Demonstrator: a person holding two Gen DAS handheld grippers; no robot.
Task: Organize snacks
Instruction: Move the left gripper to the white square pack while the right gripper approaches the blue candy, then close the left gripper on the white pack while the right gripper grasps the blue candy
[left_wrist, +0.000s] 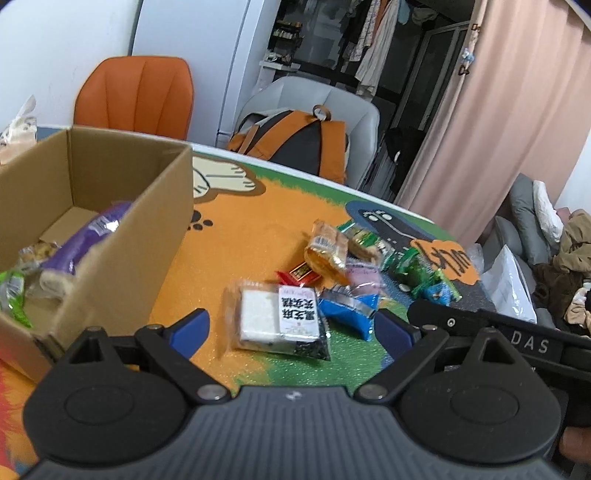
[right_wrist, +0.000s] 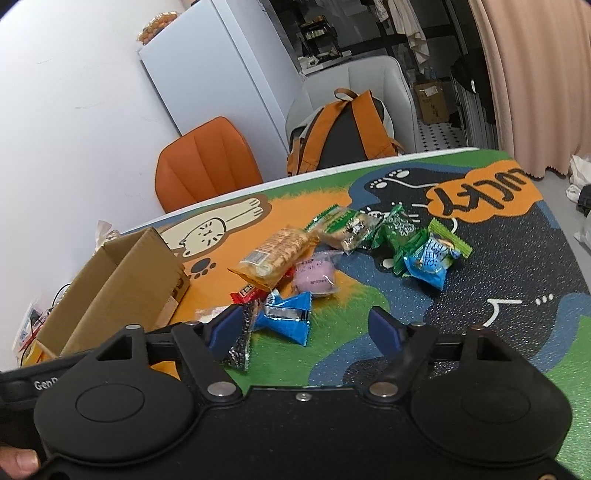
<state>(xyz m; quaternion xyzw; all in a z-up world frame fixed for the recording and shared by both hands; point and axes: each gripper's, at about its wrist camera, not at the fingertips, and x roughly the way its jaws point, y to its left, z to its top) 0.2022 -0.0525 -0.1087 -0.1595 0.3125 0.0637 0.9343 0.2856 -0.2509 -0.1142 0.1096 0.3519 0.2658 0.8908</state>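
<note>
Left wrist view. My left gripper (left_wrist: 291, 328) stands with its blue-padded jaws wide, framing a clear-wrapped white square cake with a black-and-white label (left_wrist: 282, 319) that lies flat on the cartoon-printed orange and green table mat (left_wrist: 236, 236); the pads do not appear to touch it. The open brown cardboard box (left_wrist: 147, 221) sits just to the left, already holding a purple packet (left_wrist: 81, 243) and other wrapped snacks.

Right wrist view. My right gripper (right_wrist: 304, 326) has its jaws fairly wide and empty, with a crumpled blue foil packet (right_wrist: 286, 319) between them, not yet pinched. Beyond lie an orange-wrapped biscuit pack (right_wrist: 275, 254), a pink round sweet in clear film (right_wrist: 314, 278) and green packets (right_wrist: 399, 232).

Step in hand, as I judge it: reaching, both hands, for the next snacks. The next move calls for closing on each wrapper, then carrying it left into the box.
</note>
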